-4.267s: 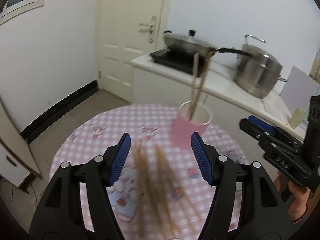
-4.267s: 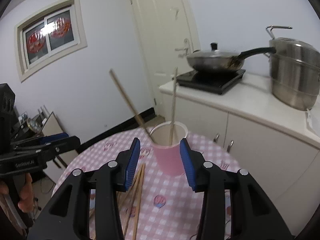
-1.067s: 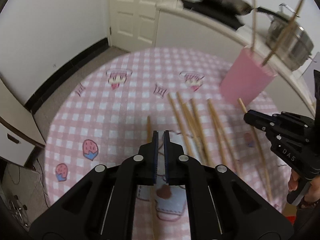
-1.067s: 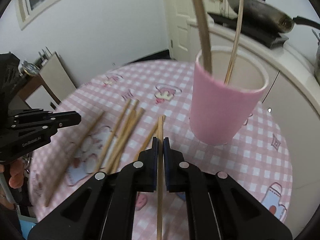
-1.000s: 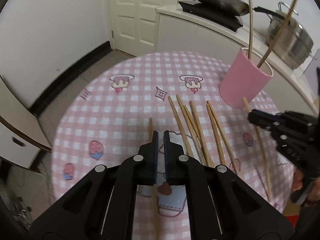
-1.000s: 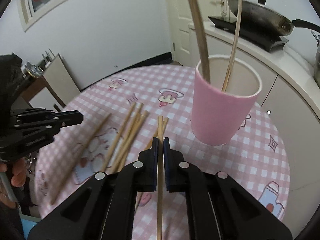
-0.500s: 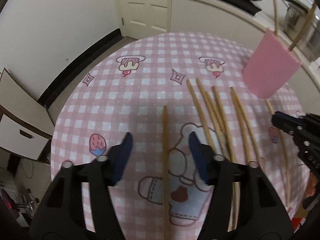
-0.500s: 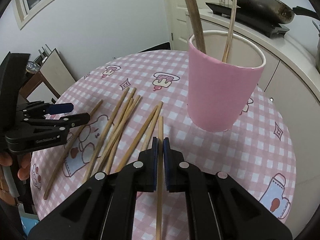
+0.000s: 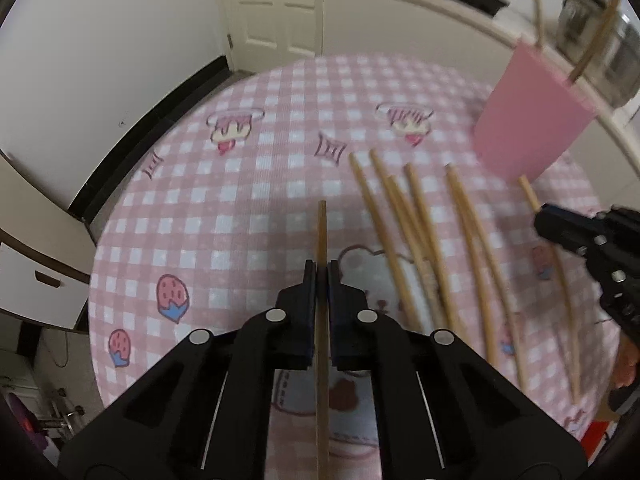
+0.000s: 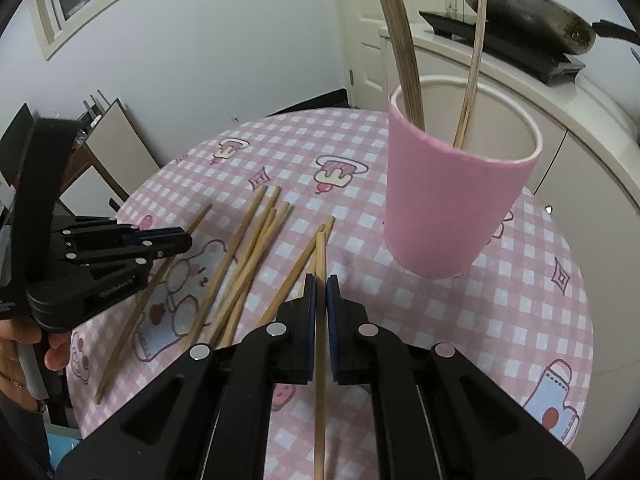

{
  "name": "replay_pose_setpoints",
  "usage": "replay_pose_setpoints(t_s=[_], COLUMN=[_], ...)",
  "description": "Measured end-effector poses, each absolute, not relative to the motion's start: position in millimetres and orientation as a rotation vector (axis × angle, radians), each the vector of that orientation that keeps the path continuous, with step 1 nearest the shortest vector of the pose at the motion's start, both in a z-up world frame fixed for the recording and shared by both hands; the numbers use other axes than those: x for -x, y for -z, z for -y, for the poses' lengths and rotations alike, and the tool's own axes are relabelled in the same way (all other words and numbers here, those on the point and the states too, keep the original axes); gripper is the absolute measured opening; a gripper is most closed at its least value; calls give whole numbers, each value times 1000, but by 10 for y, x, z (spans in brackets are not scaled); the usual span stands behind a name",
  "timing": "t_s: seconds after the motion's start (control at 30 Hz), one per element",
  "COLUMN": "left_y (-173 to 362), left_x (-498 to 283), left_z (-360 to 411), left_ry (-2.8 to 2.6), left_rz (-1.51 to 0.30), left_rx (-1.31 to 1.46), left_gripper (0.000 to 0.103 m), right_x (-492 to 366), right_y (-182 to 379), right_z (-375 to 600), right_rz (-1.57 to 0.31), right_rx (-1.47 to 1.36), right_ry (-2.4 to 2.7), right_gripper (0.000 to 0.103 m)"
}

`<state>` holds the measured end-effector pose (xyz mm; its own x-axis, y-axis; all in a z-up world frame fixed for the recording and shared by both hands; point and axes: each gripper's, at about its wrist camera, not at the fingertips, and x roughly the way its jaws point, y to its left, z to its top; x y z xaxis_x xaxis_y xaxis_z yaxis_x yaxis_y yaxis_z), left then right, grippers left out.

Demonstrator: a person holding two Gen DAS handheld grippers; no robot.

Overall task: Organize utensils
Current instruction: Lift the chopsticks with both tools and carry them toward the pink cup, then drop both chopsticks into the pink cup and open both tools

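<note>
The left gripper (image 9: 319,270) has just gone from jaws spread wide either side of a lone chopstick (image 9: 321,236) to jaws pinched tight on it; the stick runs straight between the pads and pokes out ahead over the checked surface (image 9: 240,184), apart from the loose chopsticks (image 9: 416,216) fanned out to its right; whether it has left the cloth yet is hard to say, since this view is blurred with motion. The right gripper (image 10: 319,278) is as it was a moment ago, jaws clamped on a second chopstick (image 10: 320,248) whose tip points toward the foot of the pink cup (image 10: 452,208); that cup stands upright at the far side of the round surface, just beyond the scattered sticks, with two chopsticks already leaning inside it. Seen from the right wrist, the left gripper (image 10: 176,240) sits low over the left edge of the pile, with a person's fingers (image 10: 56,354) on its handle. So each hand now has one stick secured; what remains, by my reading, is to carry both to the cup and drop them in, then return for the half-dozen or so left lying flat.
</note>
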<state>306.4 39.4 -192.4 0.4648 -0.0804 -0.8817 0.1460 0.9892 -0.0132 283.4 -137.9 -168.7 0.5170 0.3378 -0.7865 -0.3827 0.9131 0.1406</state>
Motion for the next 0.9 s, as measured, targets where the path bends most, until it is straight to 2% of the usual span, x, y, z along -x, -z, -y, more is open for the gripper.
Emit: replay_pose_setpoints(t_s=[0.4, 0.9], left_y=[476, -218], left_x=[-2309, -2045], left_z=[-12, 608], left_ry=[255, 333], left_rz=[-702, -423], left_rx=[-28, 27], left_gripper=[6, 6], right_x=[-2383, -2120], right_y=[880, 65], right_z=[1726, 2236], right_rz=[-711, -389], right_rx=[1, -67], right_ry=[-439, -377], right_gripper=[4, 4])
